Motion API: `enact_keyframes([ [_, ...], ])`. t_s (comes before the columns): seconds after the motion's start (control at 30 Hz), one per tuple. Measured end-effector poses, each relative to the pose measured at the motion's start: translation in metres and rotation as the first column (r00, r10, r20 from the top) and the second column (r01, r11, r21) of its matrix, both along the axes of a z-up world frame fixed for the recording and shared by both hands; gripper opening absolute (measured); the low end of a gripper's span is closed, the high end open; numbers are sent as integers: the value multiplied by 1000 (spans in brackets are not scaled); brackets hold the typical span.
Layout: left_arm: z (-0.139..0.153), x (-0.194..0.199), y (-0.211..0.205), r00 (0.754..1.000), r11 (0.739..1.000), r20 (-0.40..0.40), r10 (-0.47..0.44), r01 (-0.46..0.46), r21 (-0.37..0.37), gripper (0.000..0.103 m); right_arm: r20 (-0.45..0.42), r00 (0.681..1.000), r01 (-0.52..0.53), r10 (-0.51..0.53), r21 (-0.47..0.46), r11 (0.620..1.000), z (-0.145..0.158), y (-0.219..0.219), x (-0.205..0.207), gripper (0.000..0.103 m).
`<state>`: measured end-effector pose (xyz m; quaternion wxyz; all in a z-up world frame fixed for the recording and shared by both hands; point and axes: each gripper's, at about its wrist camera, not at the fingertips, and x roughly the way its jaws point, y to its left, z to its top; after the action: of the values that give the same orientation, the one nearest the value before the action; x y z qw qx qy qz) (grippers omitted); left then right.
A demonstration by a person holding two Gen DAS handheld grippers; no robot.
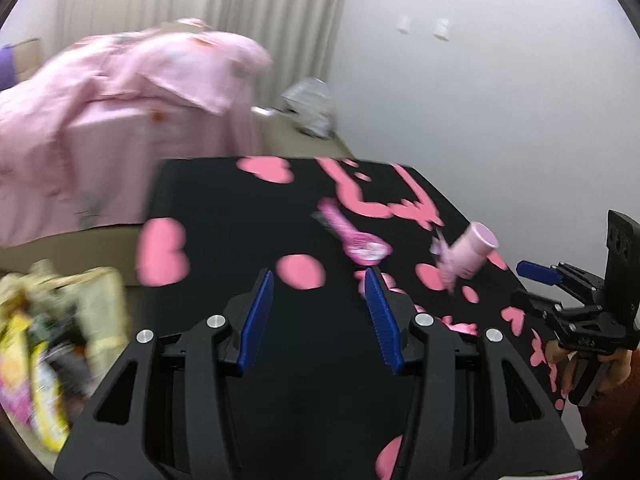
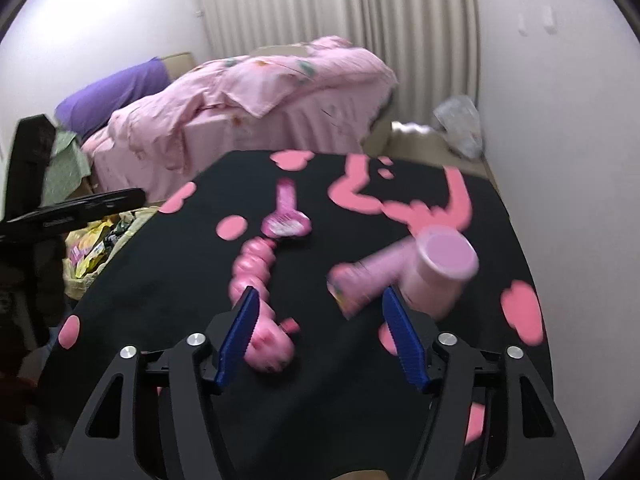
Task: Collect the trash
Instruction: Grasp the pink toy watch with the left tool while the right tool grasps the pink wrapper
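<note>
A black cloth with pink hearts covers the table. On it lie a pink hair dryer, a pink hairbrush and a string of pink rollers. My left gripper is open and empty over the cloth. My right gripper is open and empty, just short of the hair dryer, with the rollers by its left finger. The right gripper also shows in the left wrist view.
A trash bag with yellow and pink wrappers sits on the floor left of the table. A bed with a pink blanket stands behind. A crumpled plastic bag lies in the far corner by the wall.
</note>
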<state>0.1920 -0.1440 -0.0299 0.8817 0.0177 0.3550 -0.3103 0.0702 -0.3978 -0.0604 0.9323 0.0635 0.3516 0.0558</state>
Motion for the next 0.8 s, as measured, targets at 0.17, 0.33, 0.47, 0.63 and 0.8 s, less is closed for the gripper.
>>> enact_keyframes([
  [0.17, -26, 33, -64, 991, 998, -118, -61, 64, 26, 45, -47, 998, 46, -48, -44, 998, -17, -17, -6, 63],
  [0.33, -53, 67, -106, 979, 996, -204, 6, 13, 91, 46, -56, 993, 96, -100, -60, 994, -30, -22, -4, 64],
  [0.47, -65, 82, -124, 975, 989, -220, 43, -10, 148, 46, -74, 986, 143, -148, -64, 988, -39, -24, -1, 63],
  [0.63, -68, 85, -129, 977, 986, -213, 25, 11, 167, 25, -83, 982, 170, -172, -32, 985, -41, -20, 6, 64],
  [0.8, -58, 85, -111, 983, 991, -180, 47, -24, 132, 14, -9, 986, 168, -168, 80, 983, -35, -17, 28, 63],
])
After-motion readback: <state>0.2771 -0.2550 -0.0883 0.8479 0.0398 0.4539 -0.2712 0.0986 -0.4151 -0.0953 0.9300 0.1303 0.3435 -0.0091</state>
